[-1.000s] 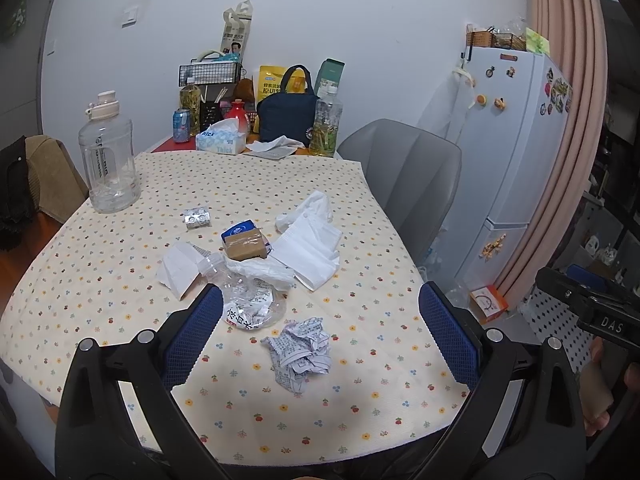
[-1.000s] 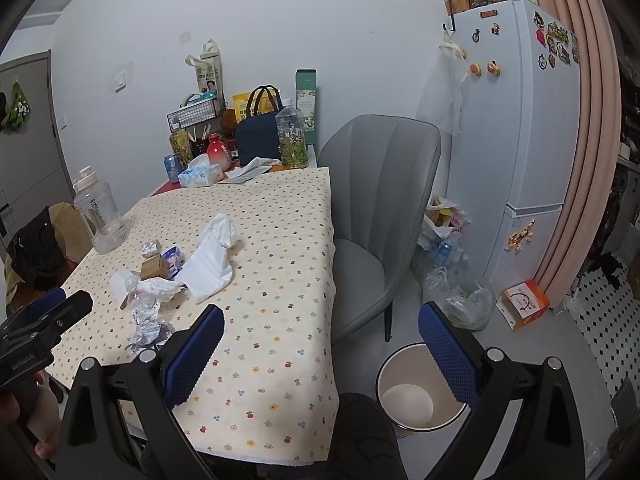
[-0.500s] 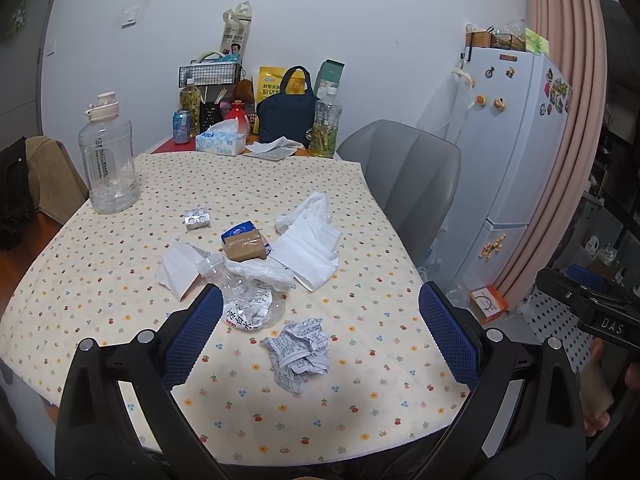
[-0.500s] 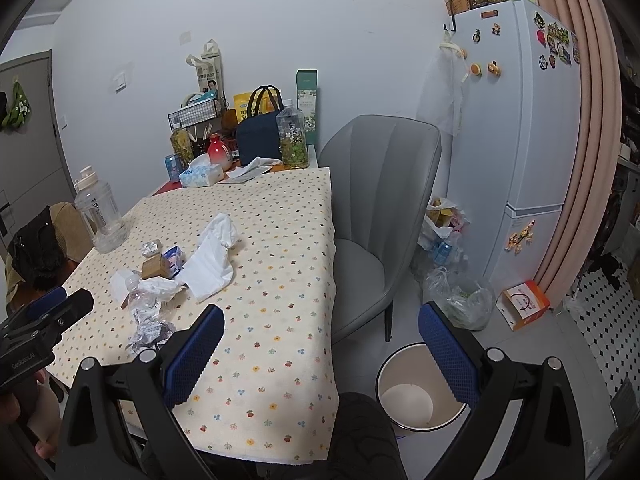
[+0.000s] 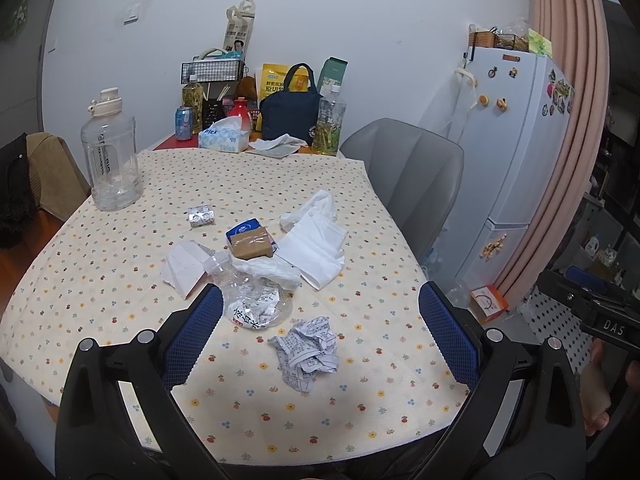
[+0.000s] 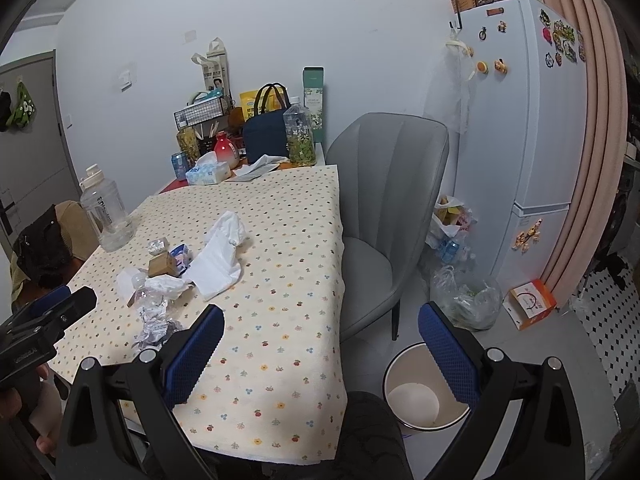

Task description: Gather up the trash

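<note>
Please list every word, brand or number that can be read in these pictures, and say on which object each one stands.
"DAS": on the right gripper body, seen in the left wrist view.
"Thick": on the tissue box.
Yellow bag: large Chinese characters, too blurred to read surely.
Crushed bottle label: red Chinese characters, not legible.
Crumpled paper: printed text, too small.
Water jug, can, paper bag: print unreadable.

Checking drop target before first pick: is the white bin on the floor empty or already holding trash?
Empty as far as visible: the round white waste bin beside the table shows a bare pale bottom; its near side is hidden.
</note>
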Motion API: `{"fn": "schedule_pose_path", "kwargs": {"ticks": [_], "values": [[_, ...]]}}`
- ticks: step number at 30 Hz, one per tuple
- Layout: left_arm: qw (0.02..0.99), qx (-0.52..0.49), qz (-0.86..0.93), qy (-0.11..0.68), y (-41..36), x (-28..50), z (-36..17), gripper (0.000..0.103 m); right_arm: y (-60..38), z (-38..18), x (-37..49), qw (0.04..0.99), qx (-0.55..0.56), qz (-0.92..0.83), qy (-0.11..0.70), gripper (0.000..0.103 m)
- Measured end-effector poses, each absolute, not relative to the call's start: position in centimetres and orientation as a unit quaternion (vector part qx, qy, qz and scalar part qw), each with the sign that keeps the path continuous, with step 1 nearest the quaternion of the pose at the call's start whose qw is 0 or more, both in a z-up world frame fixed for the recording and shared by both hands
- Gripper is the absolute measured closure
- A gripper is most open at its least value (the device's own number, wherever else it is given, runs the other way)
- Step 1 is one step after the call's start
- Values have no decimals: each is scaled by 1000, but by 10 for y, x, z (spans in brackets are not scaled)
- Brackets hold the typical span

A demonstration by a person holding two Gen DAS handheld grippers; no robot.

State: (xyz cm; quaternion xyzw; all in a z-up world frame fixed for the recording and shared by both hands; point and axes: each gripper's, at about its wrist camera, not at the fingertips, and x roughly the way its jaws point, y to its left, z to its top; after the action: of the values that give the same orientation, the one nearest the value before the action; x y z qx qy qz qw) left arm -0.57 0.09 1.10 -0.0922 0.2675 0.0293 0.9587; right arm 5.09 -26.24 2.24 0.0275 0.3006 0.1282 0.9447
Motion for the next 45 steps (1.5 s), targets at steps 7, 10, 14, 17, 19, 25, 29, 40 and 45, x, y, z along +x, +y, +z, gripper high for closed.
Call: {"fn": "schedule_pose_path", "kwargs": {"ticks": [7, 10, 14, 17, 19, 25, 29, 40, 45], "values": [[956, -111, 49, 268, 29, -6, 6, 6, -236, 19, 53, 936, 2, 174, 306, 8], [953, -121, 60, 270, 43, -7, 2, 6, -224, 15, 57, 929, 1, 193, 315, 10], [951, -130, 76, 271, 60, -10, -3, 6, -208, 7, 63, 917, 3, 216, 335, 12], [947, -137, 91, 275, 74, -12, -10, 6, -192, 0, 66, 908, -1, 234, 347, 13], [944, -143, 107, 277, 84, -13, -14, 6, -182, -4, 68, 903, -5, 244, 353, 13], [933, -159, 141, 290, 110, -15, -32, 6, -145, -21, 76, 887, -20, 274, 372, 8], [926, -168, 149, 303, 121, -12, -45, 6, -118, -36, 82, 873, -31, 293, 388, 8], [914, -186, 152, 326, 135, -5, -72, 6, -68, -80, 95, 840, -49, 324, 433, 24], [913, -183, 139, 338, 129, 6, -78, 6, -67, -89, 102, 823, -31, 349, 447, 71]]}}
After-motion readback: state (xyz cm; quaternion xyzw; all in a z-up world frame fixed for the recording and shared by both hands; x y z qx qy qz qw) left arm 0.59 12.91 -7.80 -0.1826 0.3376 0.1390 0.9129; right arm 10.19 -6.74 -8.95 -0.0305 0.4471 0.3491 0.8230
